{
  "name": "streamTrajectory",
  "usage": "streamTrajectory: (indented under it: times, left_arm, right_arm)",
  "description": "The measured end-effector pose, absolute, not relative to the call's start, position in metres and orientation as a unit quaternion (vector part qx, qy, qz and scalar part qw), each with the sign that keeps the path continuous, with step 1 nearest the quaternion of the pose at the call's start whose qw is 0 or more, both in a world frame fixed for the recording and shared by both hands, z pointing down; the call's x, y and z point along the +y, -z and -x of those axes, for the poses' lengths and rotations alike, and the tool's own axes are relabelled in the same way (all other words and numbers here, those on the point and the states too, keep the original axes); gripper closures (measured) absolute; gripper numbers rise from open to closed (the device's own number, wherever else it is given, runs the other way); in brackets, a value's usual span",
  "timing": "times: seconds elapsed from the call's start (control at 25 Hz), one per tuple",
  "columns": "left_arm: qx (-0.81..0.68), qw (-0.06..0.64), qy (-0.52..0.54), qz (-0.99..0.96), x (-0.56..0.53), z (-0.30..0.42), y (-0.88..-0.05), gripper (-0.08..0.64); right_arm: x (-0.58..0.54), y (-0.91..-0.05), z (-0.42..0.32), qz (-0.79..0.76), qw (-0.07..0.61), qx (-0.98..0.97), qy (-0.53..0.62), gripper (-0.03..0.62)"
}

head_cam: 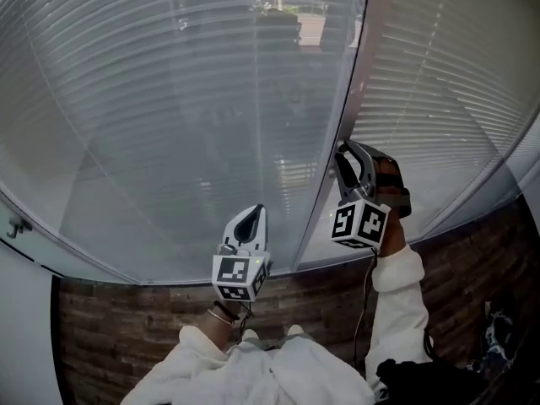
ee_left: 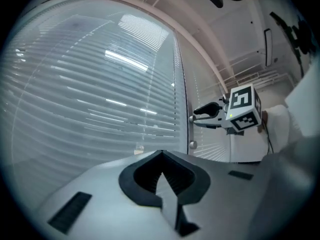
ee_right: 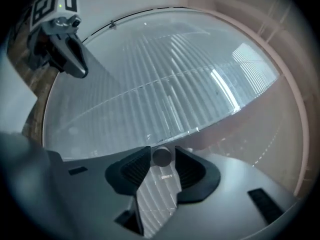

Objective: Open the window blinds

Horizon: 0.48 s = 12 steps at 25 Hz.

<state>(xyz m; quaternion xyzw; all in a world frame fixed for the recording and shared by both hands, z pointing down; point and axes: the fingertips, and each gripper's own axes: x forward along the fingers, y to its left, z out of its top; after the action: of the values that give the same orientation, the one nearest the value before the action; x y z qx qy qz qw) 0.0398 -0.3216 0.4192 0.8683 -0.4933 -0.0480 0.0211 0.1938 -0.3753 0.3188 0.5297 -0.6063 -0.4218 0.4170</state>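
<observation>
Right gripper (head_cam: 344,160) straddles one wand (ee_right: 161,157); left gripper (head_cam: 251,216) closed; two blinds (head_cam: 169,99).

This is an indoor room at a large window; whether it is a home or an office is unclear. Pale horizontal window blinds (head_cam: 169,125) cover two panes divided by a slim frame post (head_cam: 364,57). A dark brick wall (head_cam: 126,327) runs beneath them, beside a white wall (head_cam: 21,344).
</observation>
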Motion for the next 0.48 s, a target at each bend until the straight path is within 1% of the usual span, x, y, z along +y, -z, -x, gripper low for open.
streamTrajectory:
  times: [0.12, 0.36, 0.44, 0.48]
  left_arm:
    - [-0.494, 0.027, 0.049, -0.868, -0.324, -0.043, -0.421, 0.561]
    - [-0.502, 0.023, 0.046, -0.863, -0.327, -0.037, -0.421, 0.561]
    - [-0.507, 0.027, 0.044, -0.861, -0.331, -0.034, -0.423, 0.561]
    - [-0.508, 0.029, 0.045, -0.86, -0.333, -0.033, -0.424, 0.561]
  right_arm:
    - [-0.386, -0.328, -0.197, -0.505, 0.465, -0.584, 0.434, 0.448]
    - [-0.39, -0.327, -0.2, -0.484, 0.515, -0.524, 0.476, 0.451]
    - [-0.392, -0.328, -0.201, -0.482, 0.518, -0.523, 0.475, 0.456]
    - [-0.393, -0.326, -0.2, -0.489, 0.508, -0.537, 0.462, 0.457]
